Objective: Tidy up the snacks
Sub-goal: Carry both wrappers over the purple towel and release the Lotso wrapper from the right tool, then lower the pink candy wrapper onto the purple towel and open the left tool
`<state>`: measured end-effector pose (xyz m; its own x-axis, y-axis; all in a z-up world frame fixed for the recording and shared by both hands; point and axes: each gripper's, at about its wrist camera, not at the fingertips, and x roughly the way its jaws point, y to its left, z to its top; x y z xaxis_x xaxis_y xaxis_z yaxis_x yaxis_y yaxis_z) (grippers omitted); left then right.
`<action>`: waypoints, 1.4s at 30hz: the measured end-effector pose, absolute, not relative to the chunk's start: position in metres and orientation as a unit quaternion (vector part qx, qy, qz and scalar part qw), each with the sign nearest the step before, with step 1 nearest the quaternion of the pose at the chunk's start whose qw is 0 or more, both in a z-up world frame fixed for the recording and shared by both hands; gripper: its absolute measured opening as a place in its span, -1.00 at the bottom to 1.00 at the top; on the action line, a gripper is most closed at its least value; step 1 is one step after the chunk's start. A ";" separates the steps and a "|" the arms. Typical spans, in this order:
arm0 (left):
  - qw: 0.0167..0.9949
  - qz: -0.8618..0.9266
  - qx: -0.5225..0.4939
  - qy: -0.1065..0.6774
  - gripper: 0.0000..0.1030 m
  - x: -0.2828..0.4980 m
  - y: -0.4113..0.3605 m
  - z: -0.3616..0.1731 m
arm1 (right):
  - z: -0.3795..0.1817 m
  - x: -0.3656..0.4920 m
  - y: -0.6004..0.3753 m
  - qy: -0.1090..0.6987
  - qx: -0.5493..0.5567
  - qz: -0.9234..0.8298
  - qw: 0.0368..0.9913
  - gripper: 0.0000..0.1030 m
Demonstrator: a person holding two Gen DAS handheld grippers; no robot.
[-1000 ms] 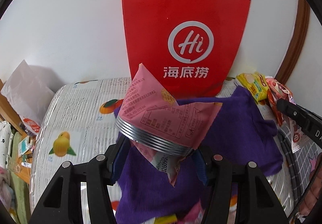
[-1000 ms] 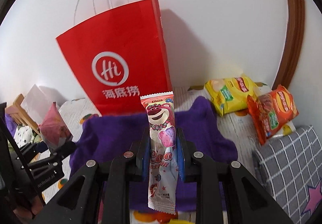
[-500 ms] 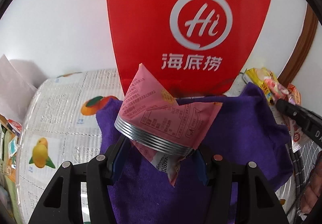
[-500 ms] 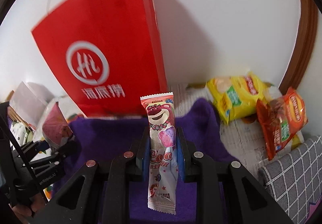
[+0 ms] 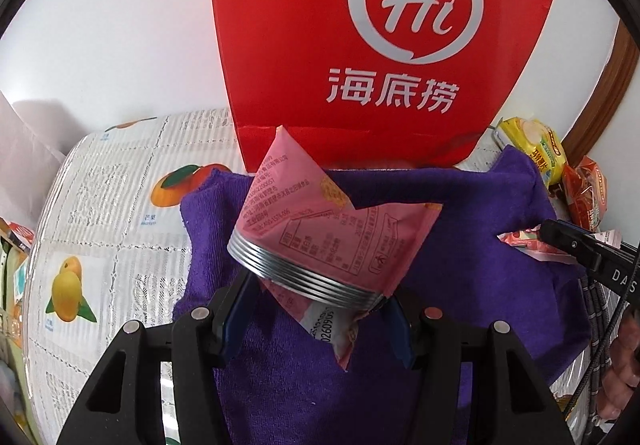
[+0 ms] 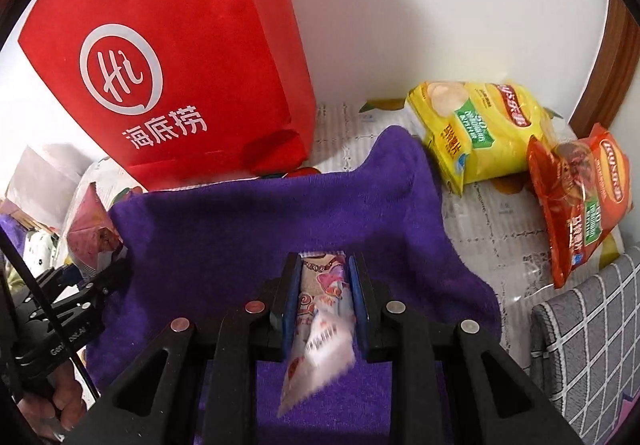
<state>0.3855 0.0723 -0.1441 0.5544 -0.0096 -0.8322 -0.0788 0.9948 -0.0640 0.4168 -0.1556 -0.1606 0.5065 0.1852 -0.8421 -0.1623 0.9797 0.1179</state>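
Note:
My left gripper (image 5: 316,305) is shut on a pink triangular snack packet (image 5: 320,229) with a silver ribbed seam, held above a purple cloth (image 5: 460,277). A red paper bag (image 5: 384,45) with a white logo stands upright just behind it. My right gripper (image 6: 324,297) is shut on a long pink lollipop packet (image 6: 320,329), whose lower end is motion-blurred, above the same cloth (image 6: 280,221). The red bag (image 6: 172,57) stands to its upper left. The left gripper with its pink packet (image 6: 94,241) shows at the left edge.
A yellow chip bag (image 6: 476,129) and an orange chip bag (image 6: 580,197) lie at the right by the wall. A fruit-print table cover (image 5: 100,225) lies under the cloth. A grey checked cushion (image 6: 592,333) sits at the right front. A white wall stands behind.
Both grippers have moved closer to the red bag, which now looms larger. The lollipop packet has swung down in the right gripper and blurs.

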 end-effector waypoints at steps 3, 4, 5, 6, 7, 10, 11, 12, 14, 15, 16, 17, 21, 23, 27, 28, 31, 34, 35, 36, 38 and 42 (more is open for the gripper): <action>0.879 0.020 -0.045 0.474 0.08 0.387 0.071 -0.147 | -0.167 0.419 -0.152 0.494 0.004 0.101 0.863 -0.54; 0.879 0.020 -0.044 0.474 0.08 0.387 0.071 -0.147 | -0.169 0.420 -0.152 0.495 0.005 0.103 0.863 -0.54; 0.879 0.021 -0.044 0.474 0.08 0.387 0.071 -0.147 | -0.169 0.420 -0.152 0.492 0.007 0.105 0.864 -0.54; 0.879 0.021 -0.043 0.474 0.08 0.387 0.070 -0.148 | -0.169 0.420 -0.151 0.487 0.010 0.106 0.867 -0.54; 0.879 0.022 -0.044 0.474 0.08 0.388 0.070 -0.148 | -0.165 0.420 -0.151 0.480 0.015 0.106 0.870 -0.54; 0.879 0.022 -0.045 0.473 0.08 0.388 0.070 -0.148 | -0.161 0.420 -0.154 0.468 0.018 0.100 0.878 -0.54; 0.879 0.023 -0.045 0.474 0.08 0.388 0.070 -0.148 | -0.163 0.421 -0.153 0.472 0.012 0.098 0.876 -0.54; 0.879 0.023 -0.045 0.475 0.08 0.388 0.070 -0.149 | -0.166 0.423 -0.153 0.482 0.009 0.095 0.871 -0.54; 0.877 0.024 -0.044 0.477 0.08 0.389 0.070 -0.150 | -0.171 0.425 -0.153 0.494 0.013 0.094 0.865 -0.53; 0.876 0.024 -0.045 0.479 0.08 0.389 0.070 -0.151 | -0.171 0.425 -0.152 0.497 0.009 0.095 0.863 -0.52; 0.875 0.023 -0.046 0.481 0.08 0.390 0.071 -0.152 | -0.171 0.424 -0.152 0.499 0.003 0.095 0.861 -0.50; 0.874 0.024 -0.046 0.482 0.08 0.391 0.071 -0.152 | -0.171 0.424 -0.151 0.501 -0.001 0.094 0.861 -0.43; 0.872 0.027 -0.050 0.487 0.10 0.392 0.073 -0.154 | -0.167 0.421 -0.152 0.494 -0.002 0.095 0.864 -0.11; 0.871 0.027 -0.054 0.487 0.10 0.393 0.075 -0.155 | -0.162 0.419 -0.152 0.487 0.001 0.098 0.868 -0.09; 0.873 0.029 -0.057 0.483 0.10 0.393 0.076 -0.156 | -0.153 0.414 -0.149 0.476 0.005 0.112 0.873 -0.05; 0.873 0.028 -0.059 0.484 0.10 0.393 0.076 -0.156 | -0.152 0.413 -0.148 0.473 0.004 0.112 0.874 -0.04; 0.872 0.019 -0.064 0.485 0.15 0.393 0.075 -0.156 | -0.149 0.412 -0.146 0.468 0.006 0.113 0.876 -0.01; 0.874 0.013 -0.070 0.482 0.33 0.392 0.073 -0.154 | -0.148 0.411 -0.145 0.470 0.010 0.116 0.875 0.00; 0.875 0.011 -0.072 0.479 0.38 0.392 0.072 -0.152 | -0.147 0.411 -0.145 0.469 0.012 0.116 0.876 0.00; 0.878 0.008 -0.071 0.474 0.40 0.391 0.071 -0.150 | -0.147 0.411 -0.145 0.468 0.013 0.116 0.876 0.00; 0.880 0.006 -0.063 0.470 0.51 0.390 0.067 -0.147 | -0.146 0.410 -0.145 0.468 0.015 0.116 0.876 0.00; 0.885 0.005 -0.062 0.461 0.53 0.388 0.064 -0.142 | -0.141 0.408 -0.146 0.463 0.020 0.117 0.878 0.00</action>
